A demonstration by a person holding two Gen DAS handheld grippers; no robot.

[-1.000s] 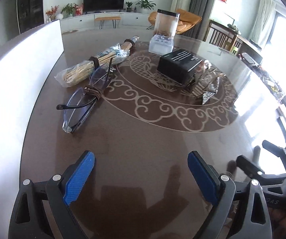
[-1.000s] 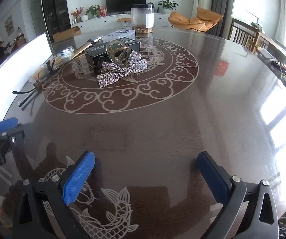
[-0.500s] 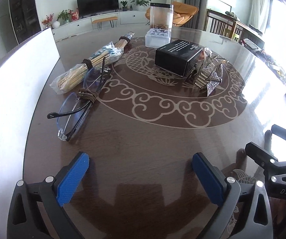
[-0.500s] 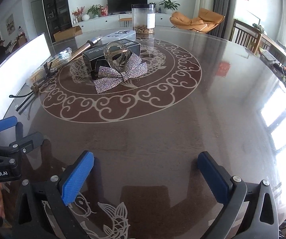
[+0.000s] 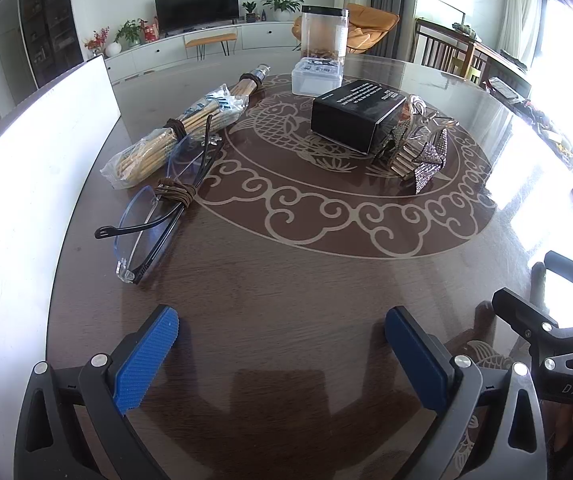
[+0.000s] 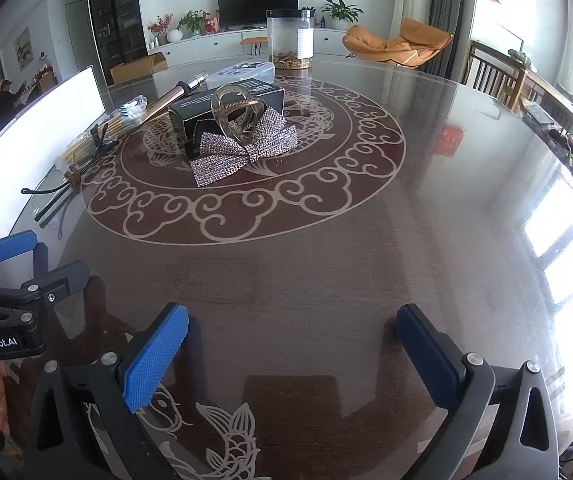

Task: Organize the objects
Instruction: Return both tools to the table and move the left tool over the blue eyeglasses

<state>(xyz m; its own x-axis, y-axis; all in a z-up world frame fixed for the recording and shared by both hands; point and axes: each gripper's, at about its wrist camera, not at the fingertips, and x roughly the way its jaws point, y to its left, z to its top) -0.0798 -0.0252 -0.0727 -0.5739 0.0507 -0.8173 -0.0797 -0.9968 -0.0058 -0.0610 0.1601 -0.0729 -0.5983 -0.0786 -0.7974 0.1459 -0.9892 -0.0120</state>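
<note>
My left gripper (image 5: 282,354) is open and empty, low over the near part of the dark round table (image 5: 286,288). Folded glasses (image 5: 152,224) with a brown hair tie (image 5: 176,194) on them lie ahead to the left. Behind them is a bagged bundle of chopsticks (image 5: 178,136). A black box (image 5: 356,114) sits at the centre, with a clear claw clip (image 6: 236,114) and a rhinestone bow (image 6: 242,148) against it. My right gripper (image 6: 292,354) is open and empty, well short of the bow.
A clear plastic case (image 5: 316,76) and a tall clear jar (image 5: 323,32) stand at the far side. A white board (image 5: 26,184) runs along the table's left edge. The right gripper shows in the left wrist view (image 5: 546,320); the left gripper shows in the right wrist view (image 6: 10,280).
Both grippers have drawn back and risen slightly, so the objects sit farther off. Both stay open. Nothing on the table has moved.
</note>
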